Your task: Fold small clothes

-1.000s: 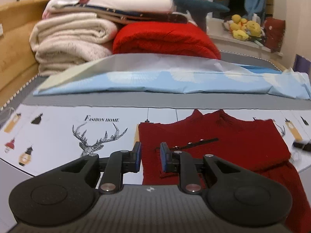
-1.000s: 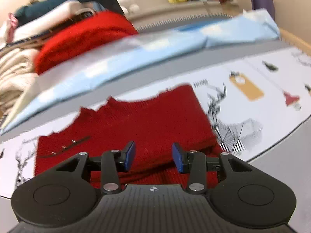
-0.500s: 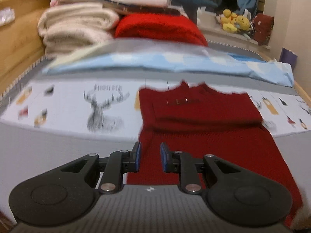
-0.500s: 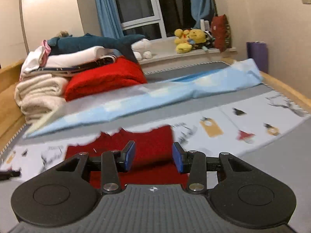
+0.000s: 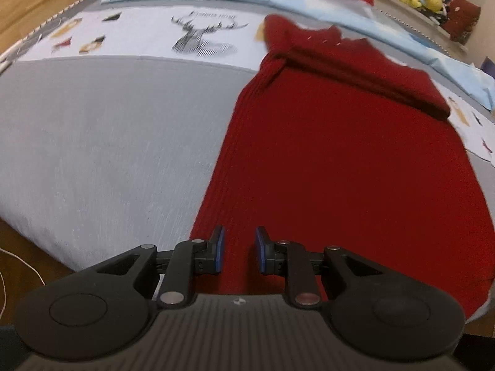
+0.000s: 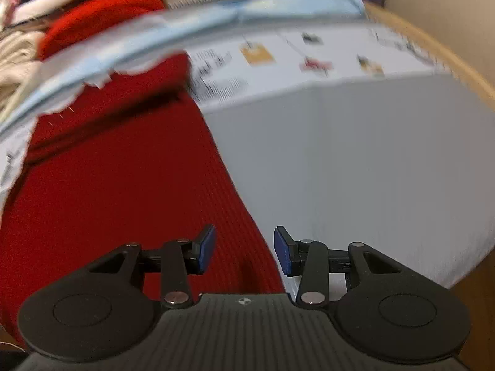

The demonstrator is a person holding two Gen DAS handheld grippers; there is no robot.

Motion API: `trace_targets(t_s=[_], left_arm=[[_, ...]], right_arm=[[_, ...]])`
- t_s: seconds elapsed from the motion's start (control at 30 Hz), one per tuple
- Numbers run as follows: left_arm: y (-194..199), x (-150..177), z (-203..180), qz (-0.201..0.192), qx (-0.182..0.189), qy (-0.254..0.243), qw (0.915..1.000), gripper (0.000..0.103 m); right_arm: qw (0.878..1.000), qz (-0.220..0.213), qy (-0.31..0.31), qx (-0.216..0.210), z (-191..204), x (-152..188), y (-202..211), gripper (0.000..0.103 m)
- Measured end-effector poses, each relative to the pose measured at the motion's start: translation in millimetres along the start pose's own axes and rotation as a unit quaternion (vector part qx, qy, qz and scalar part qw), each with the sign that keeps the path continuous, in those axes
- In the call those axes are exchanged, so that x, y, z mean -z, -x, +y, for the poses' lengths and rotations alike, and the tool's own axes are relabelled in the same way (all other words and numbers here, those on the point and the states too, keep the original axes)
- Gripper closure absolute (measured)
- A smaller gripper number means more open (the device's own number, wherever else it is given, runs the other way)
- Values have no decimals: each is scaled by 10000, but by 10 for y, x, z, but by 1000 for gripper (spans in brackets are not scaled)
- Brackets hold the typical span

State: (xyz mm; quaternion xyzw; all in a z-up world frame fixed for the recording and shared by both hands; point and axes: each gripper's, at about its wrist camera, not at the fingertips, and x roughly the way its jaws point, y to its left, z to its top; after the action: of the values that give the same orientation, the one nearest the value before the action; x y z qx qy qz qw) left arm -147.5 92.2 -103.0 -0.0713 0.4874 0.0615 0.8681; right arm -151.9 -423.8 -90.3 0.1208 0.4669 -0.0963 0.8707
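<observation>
A dark red knit garment (image 5: pixel 346 154) lies on the bed with its lower part hanging over the grey front side. Its sleeves are folded across the chest as a darker band (image 5: pixel 355 74). My left gripper (image 5: pixel 238 250) is open and empty, low over the garment's lower left edge. In the right wrist view the garment (image 6: pixel 117 185) fills the left half. My right gripper (image 6: pixel 244 250) is open and empty, straddling the garment's lower right edge.
A white printed sheet (image 5: pixel 139 37) with a deer drawing covers the bed top, and a grey sheet (image 5: pixel 108 142) hangs down the front. A light blue quilt (image 6: pixel 185 27) and stacked red and cream blankets (image 6: pixel 99 21) lie behind. A wooden bed frame (image 6: pixel 464 71) runs along the right.
Both grippers have pulled back from the sleeve fold and dropped low toward the garment's hem at the bed's front. The right jaws stand a little wider.
</observation>
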Motion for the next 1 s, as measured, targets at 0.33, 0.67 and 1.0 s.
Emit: trace_targets(t_s=[0.33, 0.67, 1.0], left_arm=[[-24, 84, 150, 77, -68, 139, 9999, 77], [-38, 51, 190, 108, -118, 195, 9997, 75], [-91, 36, 216, 124, -404, 265, 9988, 69]], right_arm=[[9970, 660, -248, 330, -54, 198, -359, 60], [9974, 544, -106, 451, -16, 175, -371, 59], [9965, 424, 17, 717, -80, 152, -353, 49]])
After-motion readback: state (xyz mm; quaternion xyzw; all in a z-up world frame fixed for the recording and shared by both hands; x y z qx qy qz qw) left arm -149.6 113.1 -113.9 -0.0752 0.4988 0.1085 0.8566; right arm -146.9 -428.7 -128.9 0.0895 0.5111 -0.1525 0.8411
